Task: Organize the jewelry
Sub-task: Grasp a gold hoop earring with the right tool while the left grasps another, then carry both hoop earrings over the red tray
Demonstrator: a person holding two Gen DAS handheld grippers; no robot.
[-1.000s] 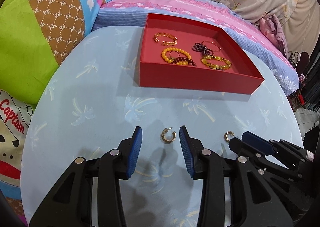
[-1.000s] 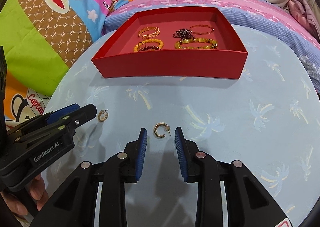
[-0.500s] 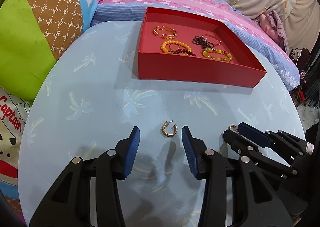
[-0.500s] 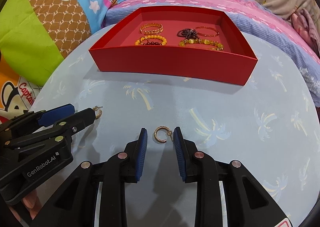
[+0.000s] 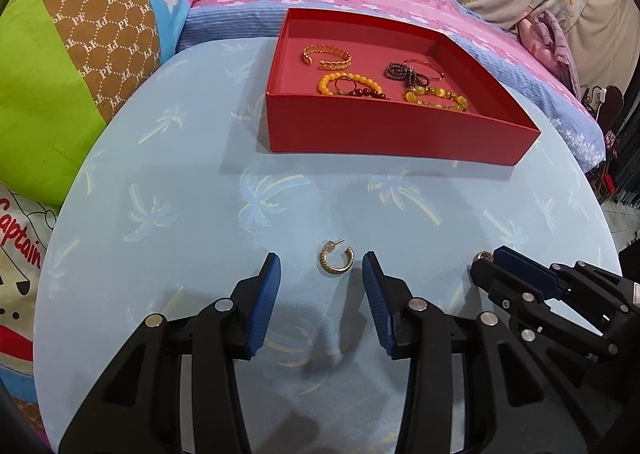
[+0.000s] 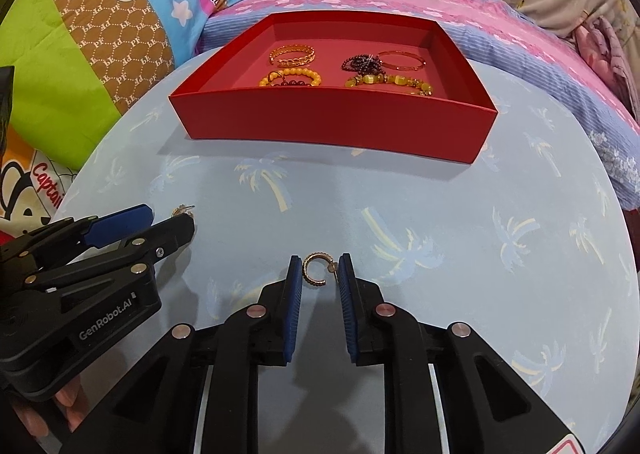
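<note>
Earrings, two ribbed gold hoops, lie on the palm-print cloth: one [image 5: 336, 260] between my left gripper's [image 5: 322, 278] wide-open ridged pads, the other [image 6: 317, 269] between my right gripper [image 6: 319, 274], just closing, perhaps touching its post

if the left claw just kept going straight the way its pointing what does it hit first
Most likely the gold hoop earring lying between the left claw fingers, or the blue tablecloth right under it, since the claw tilts downward. The red box sits well beyond; depth is hard to judge.
</note>
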